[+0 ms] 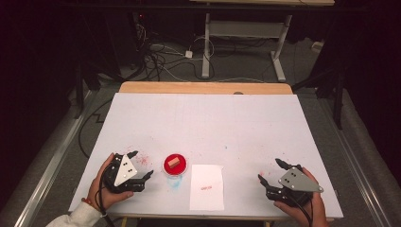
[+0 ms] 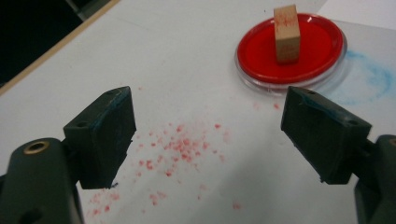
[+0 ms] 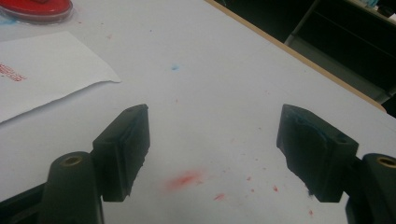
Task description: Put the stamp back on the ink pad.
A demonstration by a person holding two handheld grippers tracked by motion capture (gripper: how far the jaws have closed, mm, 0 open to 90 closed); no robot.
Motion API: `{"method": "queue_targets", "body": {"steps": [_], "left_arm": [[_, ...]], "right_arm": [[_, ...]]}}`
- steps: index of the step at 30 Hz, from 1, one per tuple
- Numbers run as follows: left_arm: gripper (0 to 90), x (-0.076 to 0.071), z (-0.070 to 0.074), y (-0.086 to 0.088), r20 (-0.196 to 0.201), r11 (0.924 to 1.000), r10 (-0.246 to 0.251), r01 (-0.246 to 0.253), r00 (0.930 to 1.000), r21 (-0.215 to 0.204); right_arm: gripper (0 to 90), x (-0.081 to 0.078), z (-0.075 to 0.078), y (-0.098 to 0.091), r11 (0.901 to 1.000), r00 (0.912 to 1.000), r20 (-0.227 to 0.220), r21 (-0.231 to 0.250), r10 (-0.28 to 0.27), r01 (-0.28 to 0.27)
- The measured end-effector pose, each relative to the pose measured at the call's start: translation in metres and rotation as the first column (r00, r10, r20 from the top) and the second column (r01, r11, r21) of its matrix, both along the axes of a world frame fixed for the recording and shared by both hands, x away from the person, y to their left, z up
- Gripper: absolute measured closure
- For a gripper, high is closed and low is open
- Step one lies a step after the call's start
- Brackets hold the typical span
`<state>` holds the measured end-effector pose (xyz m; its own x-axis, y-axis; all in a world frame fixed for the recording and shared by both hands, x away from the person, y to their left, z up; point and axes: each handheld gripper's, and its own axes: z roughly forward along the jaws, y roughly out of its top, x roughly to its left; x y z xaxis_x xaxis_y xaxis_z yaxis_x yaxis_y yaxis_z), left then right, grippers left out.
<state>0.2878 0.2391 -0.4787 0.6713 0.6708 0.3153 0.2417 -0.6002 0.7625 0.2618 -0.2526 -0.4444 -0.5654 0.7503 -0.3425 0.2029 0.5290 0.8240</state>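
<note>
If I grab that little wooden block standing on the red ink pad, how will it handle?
The wooden block looks rigid and probably light. It stands upright on its small end on the red ink pad, so a sideways nudge may tip it. Its flat sides should suit the jaws, though red ink smears might stain them.

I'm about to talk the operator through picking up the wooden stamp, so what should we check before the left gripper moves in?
1. Left gripper open wide enough for the block: ok, jaws spread and empty.
2. Wooden stamp upright on the red ink pad: ok.
3. Path from the left gripper to the stamp free of objects: ok, nothing but red specks on the table.
4. Paper lying flat beside the pad: ok; it already bears a red print.
5. Right gripper clear of the paper: ok, open and off to the side.
6. Ink on the stamp's underside: cannot tell.
</note>
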Motion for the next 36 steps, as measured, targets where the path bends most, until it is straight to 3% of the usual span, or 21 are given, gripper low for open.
{"method": "queue_targets", "body": {"steps": [6, 10, 22, 36], "left_arm": [[17.7, -0.006, -0.006, 0.002, -0.035, 1.0000, -0.003, 0.003, 0.9994, 0.006], [17.7, -0.007, -0.007, 0.001, -0.037, 0.9998, -0.002, 0.003, 0.9993, 0.019], [17.6, -0.014, -0.003, 0.005, -0.011, 0.9998, -0.018, 0.018, 0.9998, 0.003], [17.6, -0.012, -0.003, 0.005, -0.032, 0.9998, -0.018, 0.018, 0.9993, -0.009]], "right_arm": [[25.7, 0.001, 0.001, 0.000, 1.0000, 1.0000, 0.004, 0.003, 0.002, -0.002], [25.5, 0.002, 0.001, 0.000, 1.0000, 1.0000, 0.007, 0.002, 0.007, -0.007], [25.7, -0.001, 0.003, 0.008, 0.9996, 0.9996, 0.016, -0.016, 0.024, -0.023], [25.6, 0.002, 0.002, 0.009, 0.9995, 0.9995, 0.009, -0.013, 0.030, -0.030]]}}
